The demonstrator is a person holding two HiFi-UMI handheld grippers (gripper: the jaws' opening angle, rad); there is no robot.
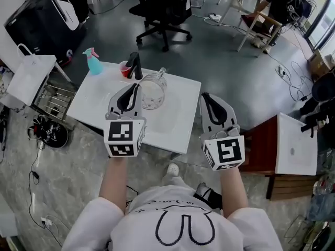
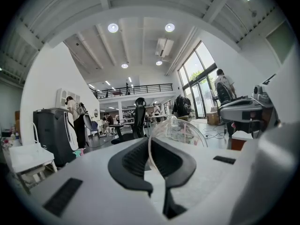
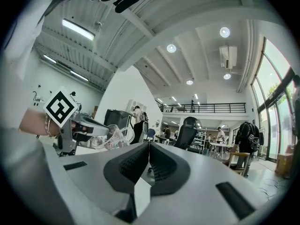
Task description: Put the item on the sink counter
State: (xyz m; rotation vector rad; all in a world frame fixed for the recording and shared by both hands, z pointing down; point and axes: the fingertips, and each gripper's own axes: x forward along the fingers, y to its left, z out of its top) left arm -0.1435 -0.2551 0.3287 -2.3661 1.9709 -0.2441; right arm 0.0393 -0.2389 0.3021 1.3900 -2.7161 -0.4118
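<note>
Clamping the thin rim of a clear jug (image 1: 152, 92), my left tongs (image 1: 136, 88) are pressing shut on its wall and holding it over the middle of the white sink bench (image 1: 175, 122). I cannot tell whether the jug is touching the surface. My right tongs (image 1: 205, 96) are resting together with nothing between them, hovering just off the bench's right edge. Just beyond the jug, a red cup (image 1: 124, 69) and a black tap (image 1: 135, 65) are standing side by side. A teal spray bottle (image 1: 94, 61) is standing at the far left corner. Further out, a black office chair (image 1: 162, 9) is sitting on the grey floor (image 1: 220, 67).
</note>
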